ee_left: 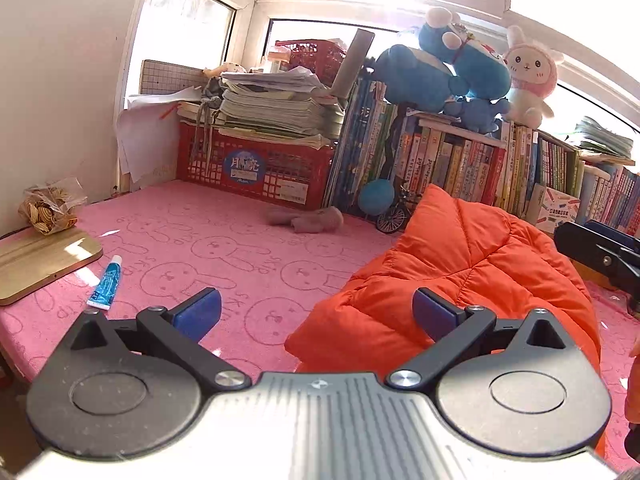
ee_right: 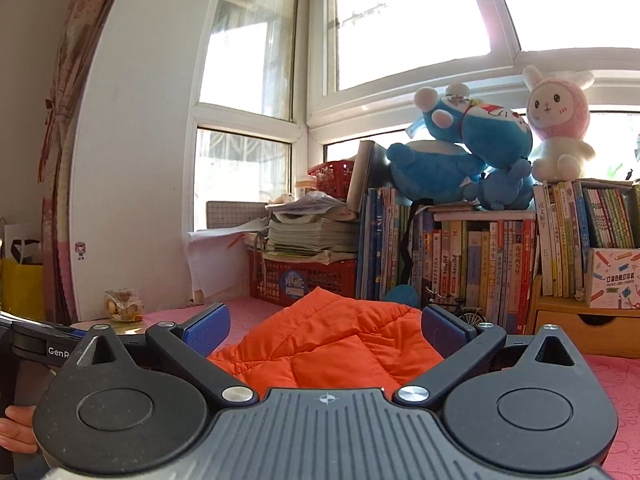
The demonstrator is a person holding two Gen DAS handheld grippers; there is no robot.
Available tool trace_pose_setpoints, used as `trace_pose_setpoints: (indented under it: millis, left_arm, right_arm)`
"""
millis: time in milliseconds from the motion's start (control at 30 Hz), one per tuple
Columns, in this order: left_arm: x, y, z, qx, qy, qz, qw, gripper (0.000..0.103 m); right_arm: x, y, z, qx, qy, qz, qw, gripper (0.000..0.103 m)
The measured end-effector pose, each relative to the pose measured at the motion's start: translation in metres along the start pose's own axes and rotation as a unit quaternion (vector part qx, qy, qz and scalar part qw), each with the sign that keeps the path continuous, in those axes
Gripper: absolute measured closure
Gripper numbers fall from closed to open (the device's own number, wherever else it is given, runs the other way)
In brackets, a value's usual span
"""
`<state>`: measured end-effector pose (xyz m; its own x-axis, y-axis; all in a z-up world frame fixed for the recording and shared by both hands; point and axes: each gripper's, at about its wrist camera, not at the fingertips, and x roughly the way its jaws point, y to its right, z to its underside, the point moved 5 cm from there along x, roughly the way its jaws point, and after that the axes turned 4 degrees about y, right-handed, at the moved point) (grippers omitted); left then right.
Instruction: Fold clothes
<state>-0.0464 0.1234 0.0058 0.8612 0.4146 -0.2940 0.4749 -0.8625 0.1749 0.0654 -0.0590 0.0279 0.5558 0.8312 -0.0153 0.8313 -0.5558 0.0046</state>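
Behind, red crate [ee_left: 256, 168] under paper stacks [ee_left: 276, 108].

You have a bright orange quilted jacket [ee_left: 460, 264] on a pink cloth [ee_left: 208, 248] printed with rabbit outlines, a red lattice crate [ee_left: 256, 168] behind, and blue pads [ee_left: 198, 314] on your jaws.

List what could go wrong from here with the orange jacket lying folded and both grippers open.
1. The puffy orange jacket sits bulged with neither the left gripper nor the right gripper holding it, so the fold may spring back open.
2. The toy bicycle stands close behind the jacket; spreading fabric could tip it.
3. The small tube lies loose near the left gripper and could get swept off.
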Motion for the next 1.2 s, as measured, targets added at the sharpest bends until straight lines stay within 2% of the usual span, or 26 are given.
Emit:
trace_pose_setpoints:
  millis: [100, 200, 267, 333, 467, 600, 700, 833, 1033, 1200]
  left_arm:
    - [-0.011, 0.020, 0.002, 0.006, 0.017, 0.025, 0.9995, 0.000]
    - [-0.013, 0.041, 0.002, 0.010, 0.039, 0.035, 0.9986, 0.000]
    - [-0.008, 0.052, 0.003, 0.011, 0.040, 0.036, 0.9985, 0.000]
    - [0.001, 0.059, 0.010, 0.004, 0.025, 0.033, 0.9991, 0.000]
    - [0.017, 0.060, 0.030, -0.002, -0.007, -0.009, 0.9999, 0.000]
    - [0.019, 0.063, 0.044, 0.024, 0.000, -0.033, 0.9991, 0.000]
    - [0.023, 0.063, 0.050, 0.037, -0.003, -0.036, 0.9987, 0.000]
    - [0.029, 0.064, 0.055, 0.035, -0.014, -0.034, 0.9987, 0.000]
    - [0.033, 0.063, 0.060, 0.033, -0.020, -0.038, 0.9985, 0.000]
    - [0.035, 0.064, 0.062, 0.033, -0.026, -0.044, 0.9982, 0.000]
  right_arm:
    - [0.014, -0.005, -0.008, -0.022, 0.007, -0.007, 1.000, 0.001]
    - [0.026, -0.004, -0.022, -0.029, 0.016, -0.021, 0.999, 0.002]
    - [0.034, -0.002, -0.030, -0.030, 0.015, -0.039, 0.999, 0.003]
    - [0.043, -0.001, -0.032, -0.036, 0.007, -0.058, 0.998, 0.003]
    - [0.071, -0.003, -0.019, -0.045, -0.041, -0.097, 0.993, 0.003]
    - [0.101, -0.010, 0.007, -0.068, -0.099, -0.125, 0.985, 0.003]
    - [0.116, -0.014, 0.023, -0.092, -0.138, -0.134, 0.977, 0.003]
    - [0.132, -0.013, 0.055, -0.123, -0.200, -0.115, 0.965, 0.003]
    - [0.145, -0.014, 0.081, -0.116, -0.248, -0.114, 0.955, 0.002]
    - [0.153, -0.011, 0.092, -0.095, -0.259, -0.124, 0.953, 0.001]
